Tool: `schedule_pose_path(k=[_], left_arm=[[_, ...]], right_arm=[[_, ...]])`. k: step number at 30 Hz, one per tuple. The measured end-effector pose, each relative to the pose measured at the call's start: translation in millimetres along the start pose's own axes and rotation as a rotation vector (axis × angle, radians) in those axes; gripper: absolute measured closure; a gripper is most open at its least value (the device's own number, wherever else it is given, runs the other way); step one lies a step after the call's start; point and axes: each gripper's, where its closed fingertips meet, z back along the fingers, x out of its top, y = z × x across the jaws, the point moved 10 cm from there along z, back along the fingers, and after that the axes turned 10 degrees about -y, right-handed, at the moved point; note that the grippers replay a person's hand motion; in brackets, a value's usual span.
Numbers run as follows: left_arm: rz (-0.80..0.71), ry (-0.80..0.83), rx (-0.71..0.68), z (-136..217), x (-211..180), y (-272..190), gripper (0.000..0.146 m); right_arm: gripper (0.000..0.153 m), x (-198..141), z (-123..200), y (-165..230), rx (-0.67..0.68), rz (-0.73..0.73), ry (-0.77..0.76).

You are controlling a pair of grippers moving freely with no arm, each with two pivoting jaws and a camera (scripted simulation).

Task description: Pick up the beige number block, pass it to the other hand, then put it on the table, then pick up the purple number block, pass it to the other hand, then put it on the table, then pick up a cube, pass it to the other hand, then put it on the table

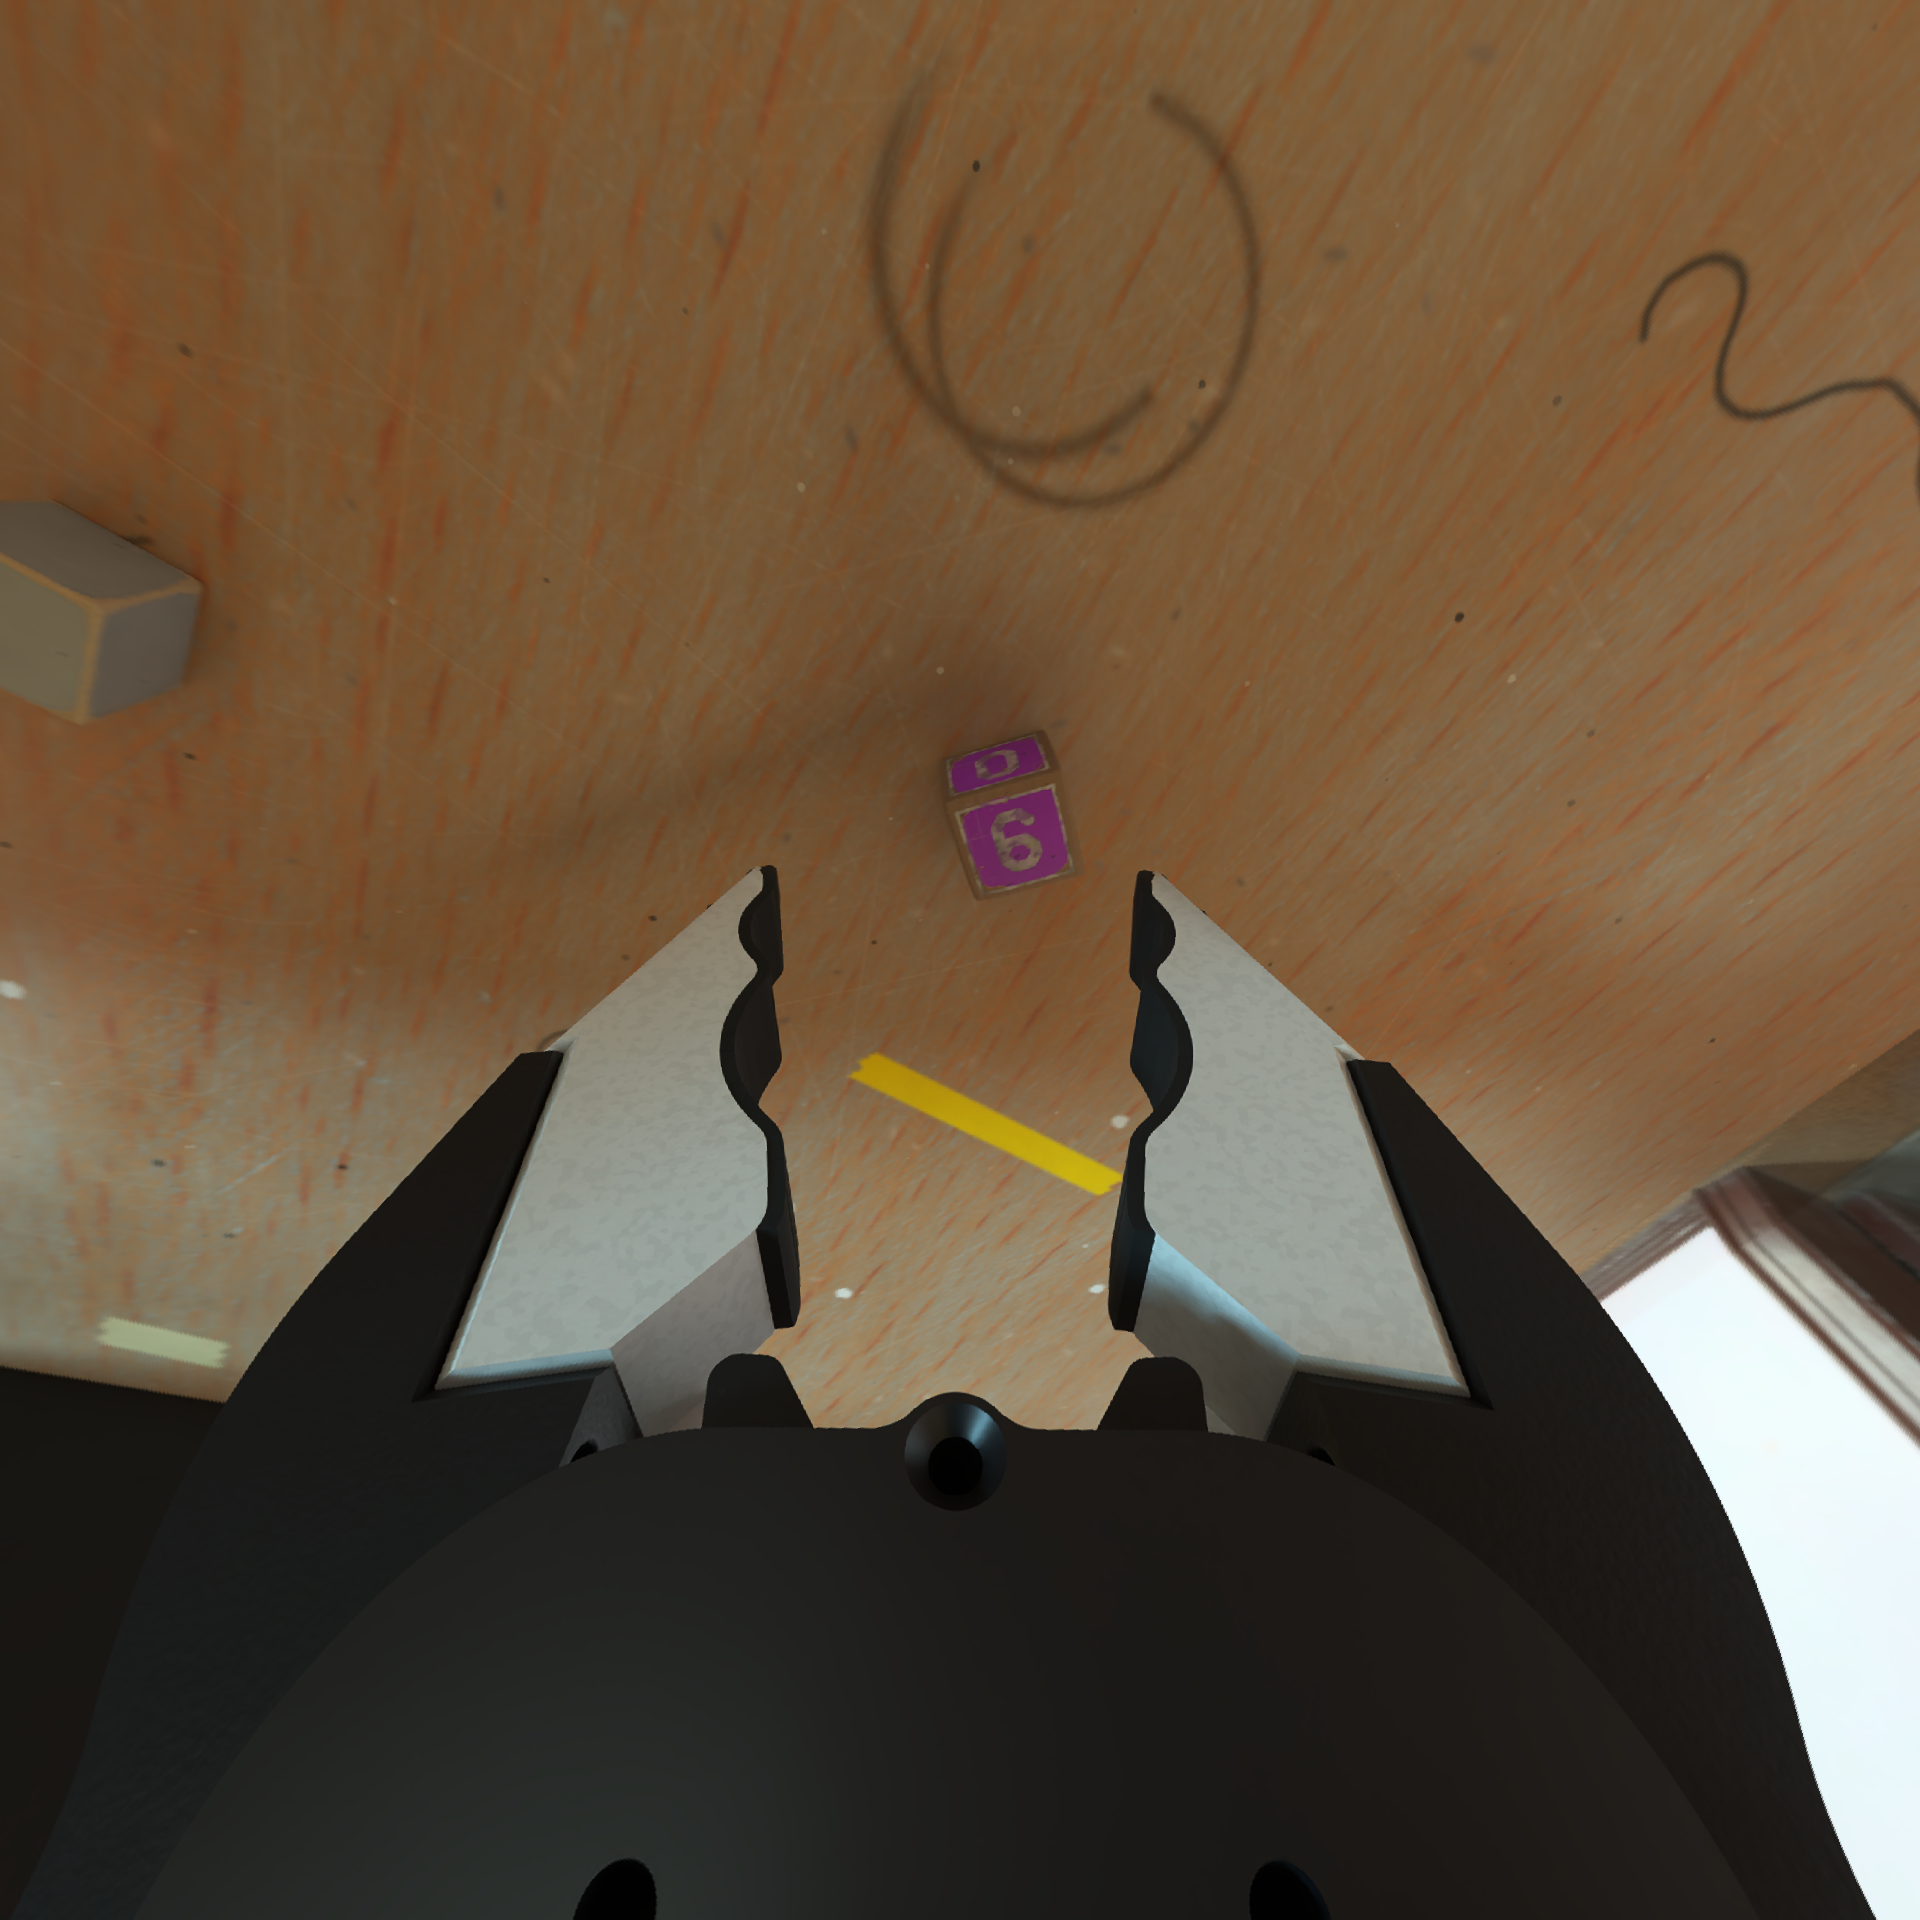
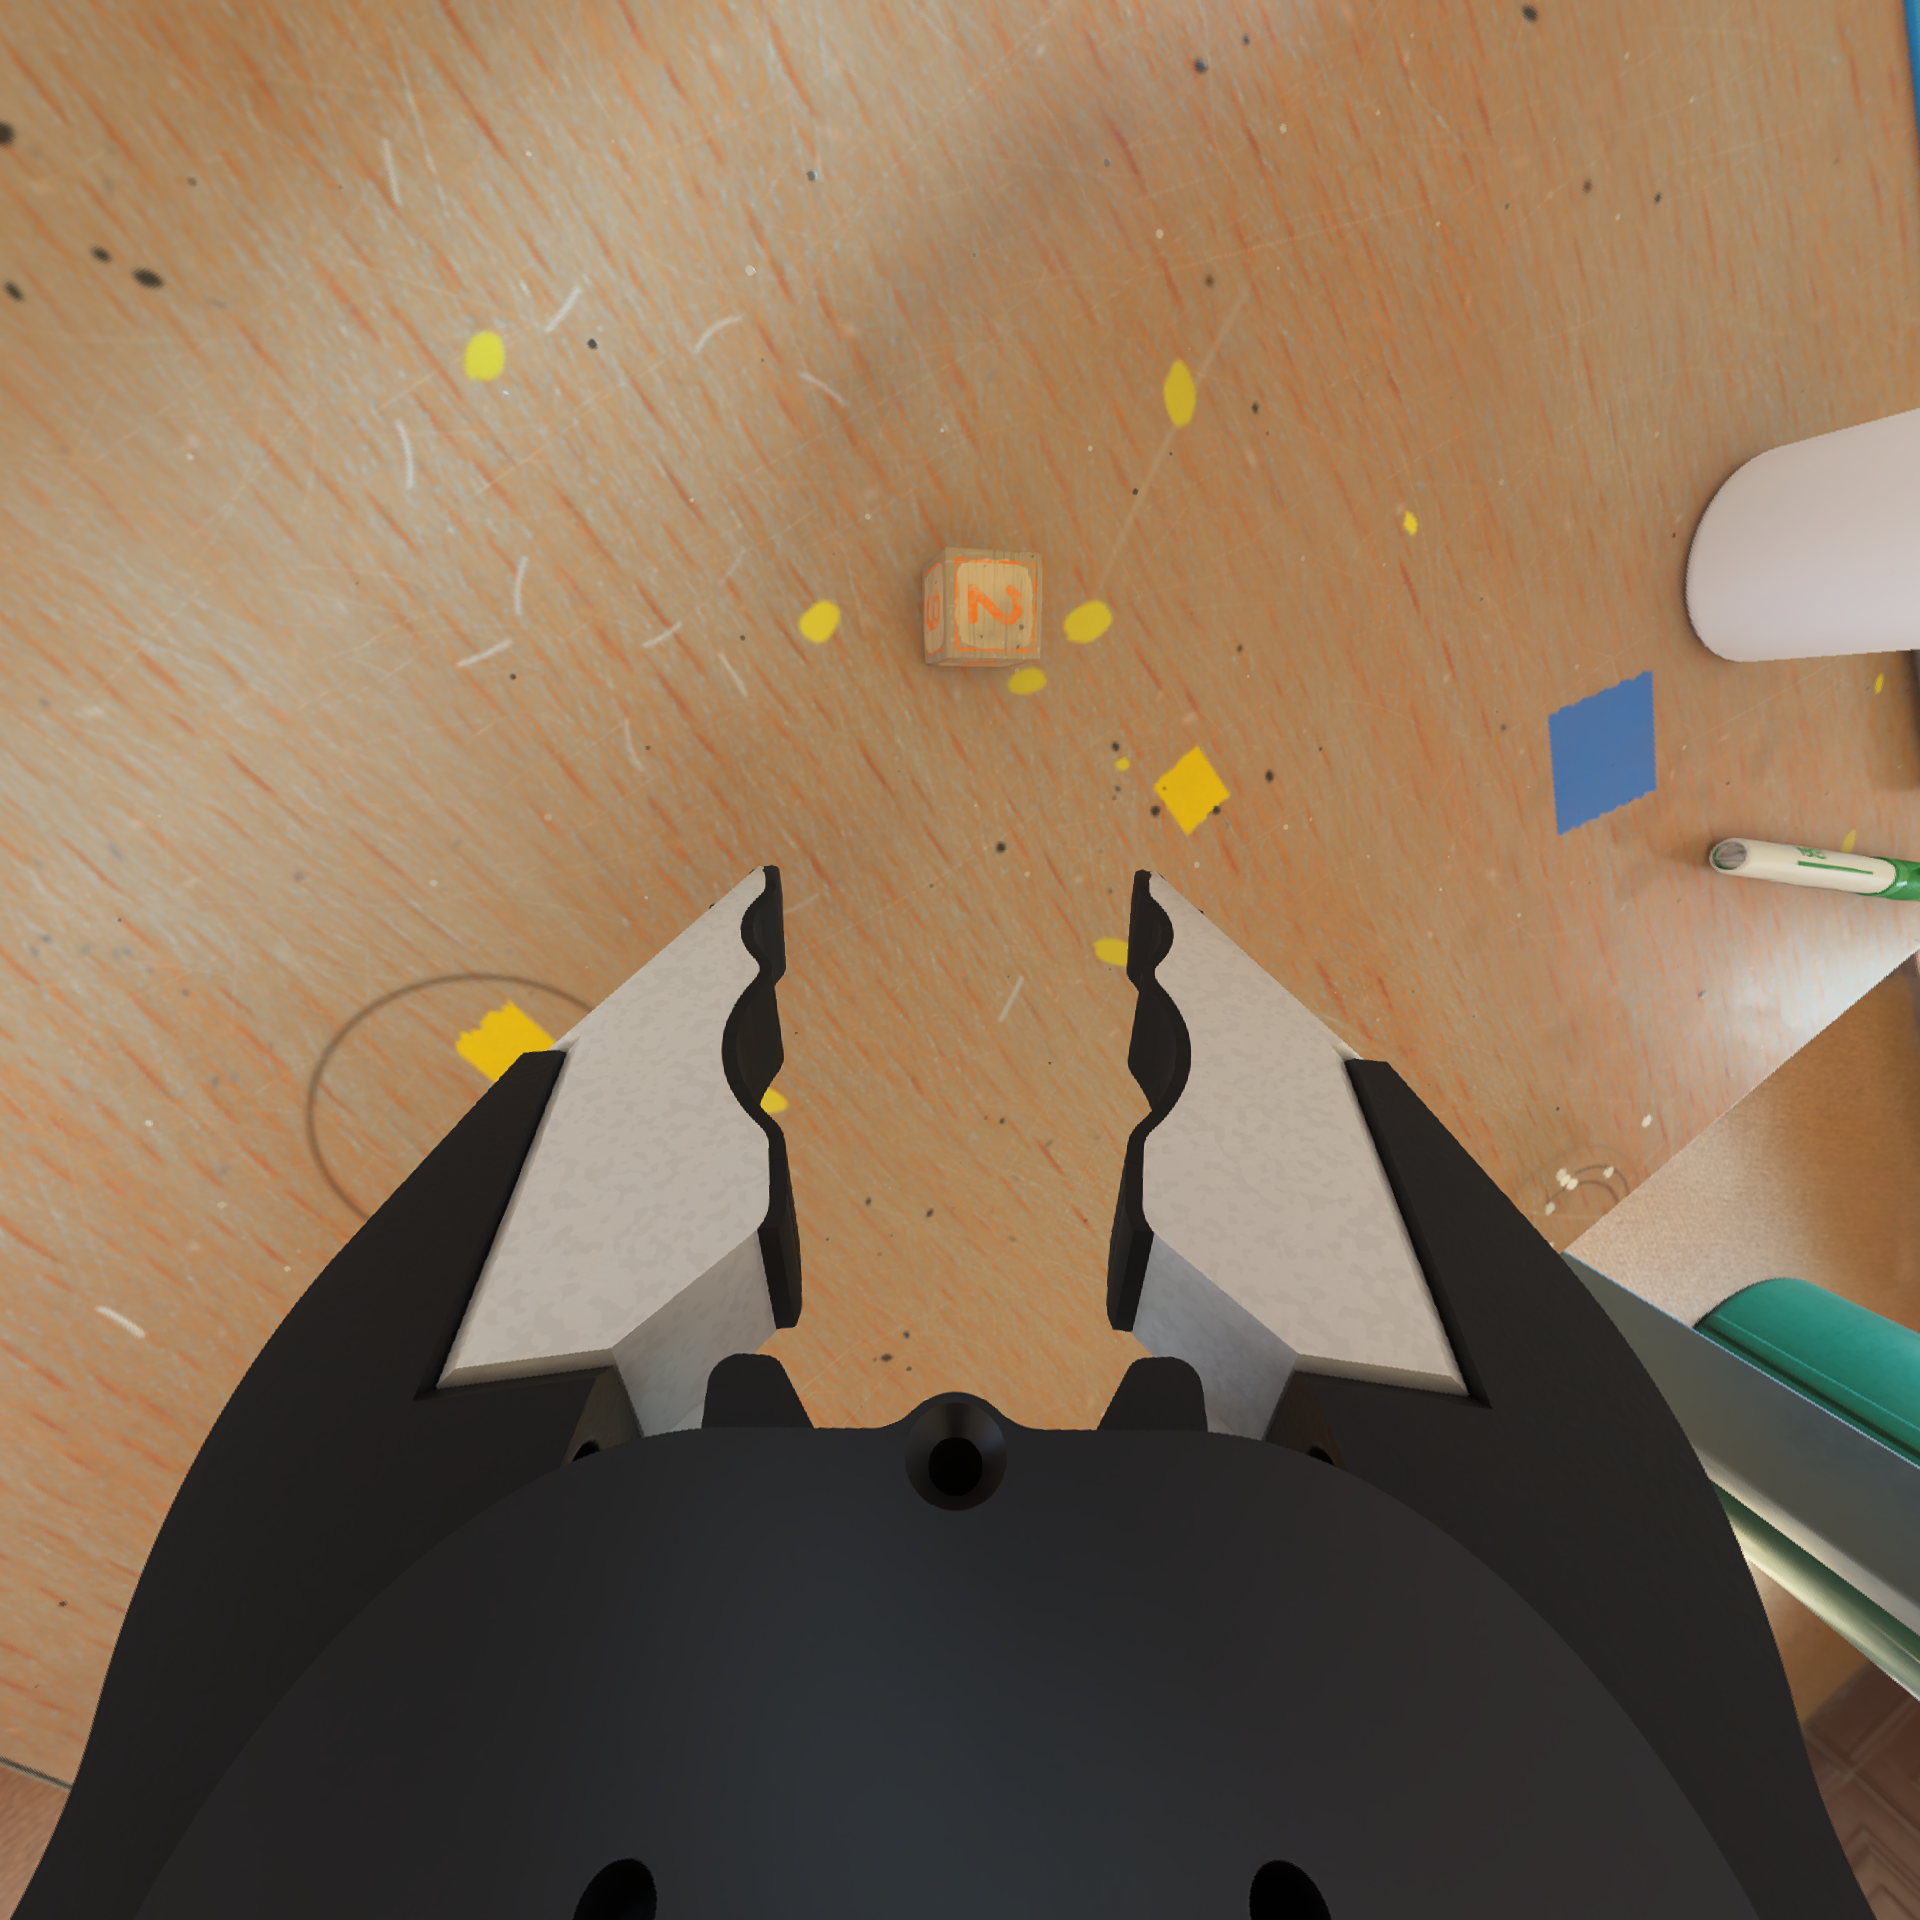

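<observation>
Left wrist view looks down on the left claw (image 1: 954,883), its jaws spread apart and empty, hanging above the purple number block (image 1: 1010,816), which sits flat on the worktop (image 1: 520,312) just beyond the fingertips and a little right of the centreline. That placement suggests a hover ahead of a later pick, since the beige piece comes first in the task. The purple block is a small wooden cube with worn painted faces and pale bare edges, so it should offer flat, parallel sides to grip. A grey box-shaped block (image 1: 94,608) lies well apart at the left edge, and a strip of yellow tape (image 1: 987,1122) is stuck to the wood between the fingers. Right wrist view shows the right claw (image 2: 954,883), likewise apart and holding nothing, aimed at the beige number block (image 2: 982,608), which rests on the worktop well ahead of the tips and nearly centred between them; in my judgement this is the approach for the first pick. Its faces are pale raw wood with orange outlines. The worktop is scratched orange-brown wood, flecked with yellow spots. A white cylinder (image 2: 1808,540), a blue patch (image 2: 1602,750) and a green-and-white marker (image 2: 1813,868) lie far right.
</observation>
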Motion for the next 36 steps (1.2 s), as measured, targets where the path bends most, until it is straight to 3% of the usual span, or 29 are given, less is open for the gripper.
schedule_pose_path(k=[7, 9, 17, 22, 25, 29, 32, 36], left_arm=[[0.164, 0.033, -0.02, -12.5, -3.9, 1.0, 0.08], [0.197, 0.052, -0.033, -14.0, -4.2, 0.9, 0.083], [0.315, 0.085, -0.04, -19.8, -0.7, 0.2, 0.121], [0.394, -0.188, -0.09, 7.9, 1.0, 7.5, 0.121], [0.441, -0.527, -0.306, 37.8, 2.6, 7.7, 0.121], [0.44, -0.95, -0.788, 60.6, 6.9, -5.1, 0.121], [0.39, -1.039, -1.033, 61.8, 16.5, -23.0, 0.121], [0.307, -1.014, -1.198, 59.7, 30.9, -47.7, 0.121]], right_arm=[[0.091, -5.0, 7.5, 3.2, -0.015, 0.007, -0.053], [0.087, -4.3, 9.0, 3.5, -0.024, 0.012, -0.068], [0.088, -2.5, 21.8, 9.1, -0.066, 0.025, -0.141], [0.089, -4.7, 45.6, 18.2, -0.134, 0.0, -0.255], [0.09, 0.2, 61.6, 34.1, -0.137, -0.018, -0.435], [0.088, 25.9, 68.8, 82.5, -0.028, 0.06, -0.786], [0.084, 53.7, 67.4, 119.3, 0.026, 0.185, -0.898], [0.081, 84.6, 68.1, 147.6, 0.117, 0.272, -1.003]])
